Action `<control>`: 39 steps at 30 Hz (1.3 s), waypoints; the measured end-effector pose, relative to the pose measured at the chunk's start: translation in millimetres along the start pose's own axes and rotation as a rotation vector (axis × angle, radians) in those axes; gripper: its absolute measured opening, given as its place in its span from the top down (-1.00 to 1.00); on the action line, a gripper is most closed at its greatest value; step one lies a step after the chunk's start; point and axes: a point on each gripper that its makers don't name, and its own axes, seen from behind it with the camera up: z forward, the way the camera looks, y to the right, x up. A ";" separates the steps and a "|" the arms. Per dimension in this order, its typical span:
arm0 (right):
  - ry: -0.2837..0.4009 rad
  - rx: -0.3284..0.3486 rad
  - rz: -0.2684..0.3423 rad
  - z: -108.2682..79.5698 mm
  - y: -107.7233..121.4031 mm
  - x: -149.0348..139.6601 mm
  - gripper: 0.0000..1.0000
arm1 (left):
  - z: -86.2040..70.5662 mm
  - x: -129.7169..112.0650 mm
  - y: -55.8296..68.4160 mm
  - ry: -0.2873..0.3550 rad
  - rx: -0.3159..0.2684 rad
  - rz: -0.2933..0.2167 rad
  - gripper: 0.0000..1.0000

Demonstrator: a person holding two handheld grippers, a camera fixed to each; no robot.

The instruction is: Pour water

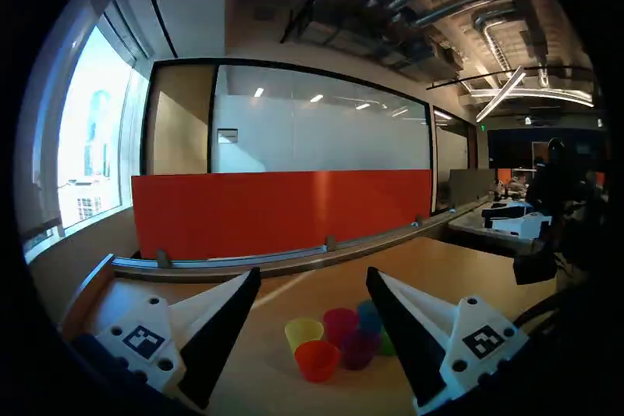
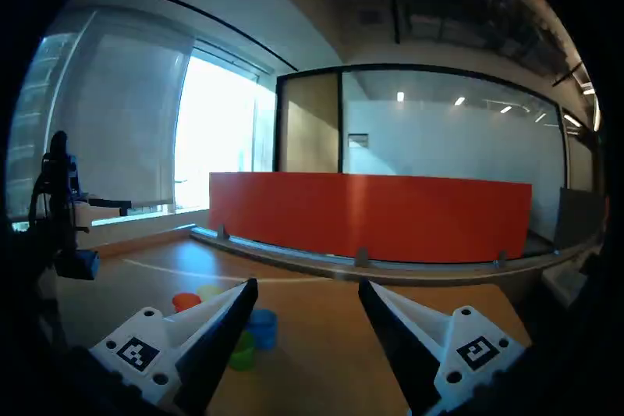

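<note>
Cups [image 1: 317,360]: clustered on the desk [image 1: 468,268]
My left gripper [image 1: 312,272]: jaws apart, empty
My right gripper [image 2: 306,283]: jaws apart, empty

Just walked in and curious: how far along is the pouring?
Nothing looks done yet. In hand: nothing; the left gripper and right gripper are open and empty, facing the cups. Still to do: picking up a cup and pouring.

smooth wooden table [image 1: 468,268], plastic cups [image 1: 317,359]

Office — glass partition [image 1: 320,131], desk divider [image 1: 281,213].
</note>
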 end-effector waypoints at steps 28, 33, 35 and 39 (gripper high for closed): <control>-0.215 0.075 -0.061 -1.8 -5.0 -36.1 -1.00 | 14.2 -43.7 16.7 -0.183 -0.143 0.029 -1.00; -0.226 0.079 -0.061 -1.8 -4.9 -39.9 -1.00 | 16.6 -53.7 23.7 -0.208 -0.169 0.047 -1.00; -0.229 0.082 -0.061 -1.6 -4.8 -41.2 -1.00 | 17.8 -58.1 27.4 -0.217 -0.180 0.054 -1.00; -0.237 0.083 -0.063 -0.4 -3.8 -44.4 -1.00 | 20.4 -69.4 35.3 -0.238 -0.206 0.061 -1.00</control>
